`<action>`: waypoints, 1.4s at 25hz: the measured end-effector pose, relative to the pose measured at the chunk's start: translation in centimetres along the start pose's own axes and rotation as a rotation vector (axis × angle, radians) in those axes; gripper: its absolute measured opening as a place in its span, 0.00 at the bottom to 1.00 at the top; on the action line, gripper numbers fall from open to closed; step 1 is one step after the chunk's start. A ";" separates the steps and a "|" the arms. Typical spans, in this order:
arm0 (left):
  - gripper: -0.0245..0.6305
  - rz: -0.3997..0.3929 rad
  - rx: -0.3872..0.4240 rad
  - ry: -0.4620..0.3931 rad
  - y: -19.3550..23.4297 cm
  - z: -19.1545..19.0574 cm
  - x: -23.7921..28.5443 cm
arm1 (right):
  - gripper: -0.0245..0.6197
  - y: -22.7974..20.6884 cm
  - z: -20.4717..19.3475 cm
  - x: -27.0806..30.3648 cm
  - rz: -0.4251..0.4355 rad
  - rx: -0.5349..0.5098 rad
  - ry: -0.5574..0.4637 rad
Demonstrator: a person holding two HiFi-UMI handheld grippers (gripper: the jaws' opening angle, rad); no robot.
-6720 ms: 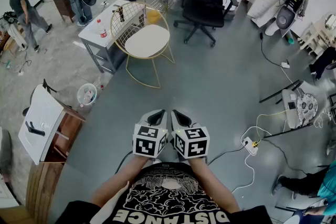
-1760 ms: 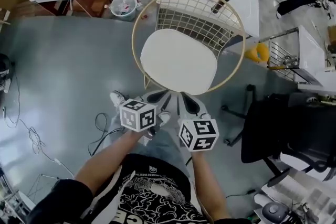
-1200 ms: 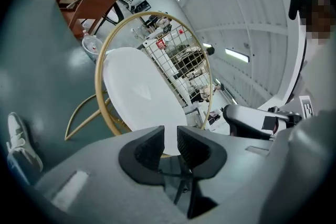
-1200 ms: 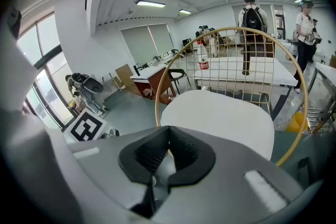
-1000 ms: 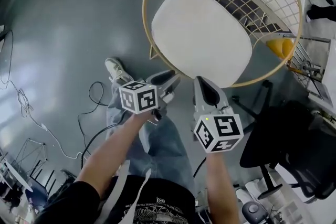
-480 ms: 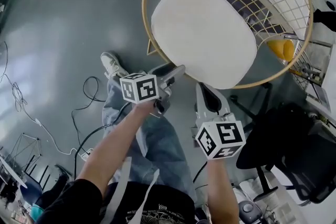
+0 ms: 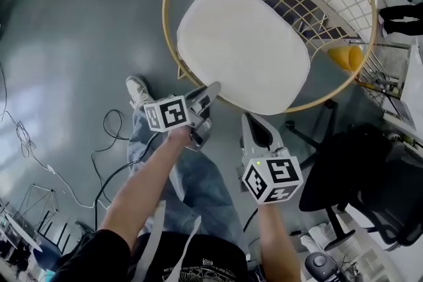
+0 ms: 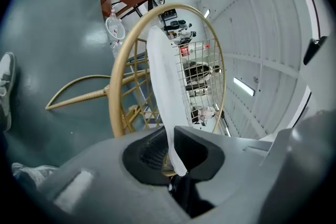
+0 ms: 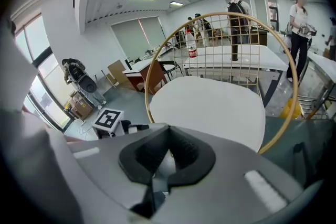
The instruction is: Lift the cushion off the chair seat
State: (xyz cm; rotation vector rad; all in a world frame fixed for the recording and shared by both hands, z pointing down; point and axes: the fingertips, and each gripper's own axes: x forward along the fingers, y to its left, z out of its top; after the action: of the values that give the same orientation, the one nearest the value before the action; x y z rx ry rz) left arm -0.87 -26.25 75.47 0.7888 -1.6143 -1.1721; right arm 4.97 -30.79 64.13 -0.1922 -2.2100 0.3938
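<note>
A white oval cushion (image 7: 244, 43) lies on the seat of a gold wire chair (image 7: 170, 6). My left gripper (image 7: 215, 86) is at the cushion's near edge, rolled on its side. In the left gripper view the cushion (image 8: 160, 81) runs edge-on into the left gripper (image 8: 170, 134); its jaws are closing, with the pads against the cushion's rim. My right gripper (image 7: 246, 117) hangs just short of the near rim, below the seat's edge, its jaws shut and empty. The right gripper view looks over the right gripper (image 9: 169, 127) onto the cushion (image 9: 210, 105).
A black office chair (image 7: 357, 175) stands close at the right. A wire rack with a yellow object (image 7: 353, 59) sits beyond the chair's right side. Cables (image 7: 112, 122) trail on the floor by my shoe (image 7: 137, 90). People (image 9: 239, 8) stand by a white table behind the chair.
I have walked up to the chair. The left gripper has reached the cushion's near edge, rolled over, and closed on it. The right gripper has edged slightly nearer the seat.
</note>
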 end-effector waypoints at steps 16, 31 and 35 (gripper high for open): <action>0.08 -0.041 0.049 0.055 -7.3 5.0 -0.3 | 0.03 0.7 6.6 -0.3 -0.101 0.095 -0.135; 0.08 -0.133 0.187 0.153 -18.3 10.5 -3.2 | 0.03 5.5 14.6 -3.9 -0.174 0.188 -0.297; 0.08 -0.171 0.218 0.176 -21.3 10.7 -4.8 | 0.03 6.7 16.5 -6.0 -0.194 0.201 -0.360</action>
State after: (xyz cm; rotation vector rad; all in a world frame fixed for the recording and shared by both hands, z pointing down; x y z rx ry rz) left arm -10.01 -25.53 52.90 1.1577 -1.5676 -1.0226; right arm -4.30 -29.62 47.84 0.2173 -2.4923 0.5744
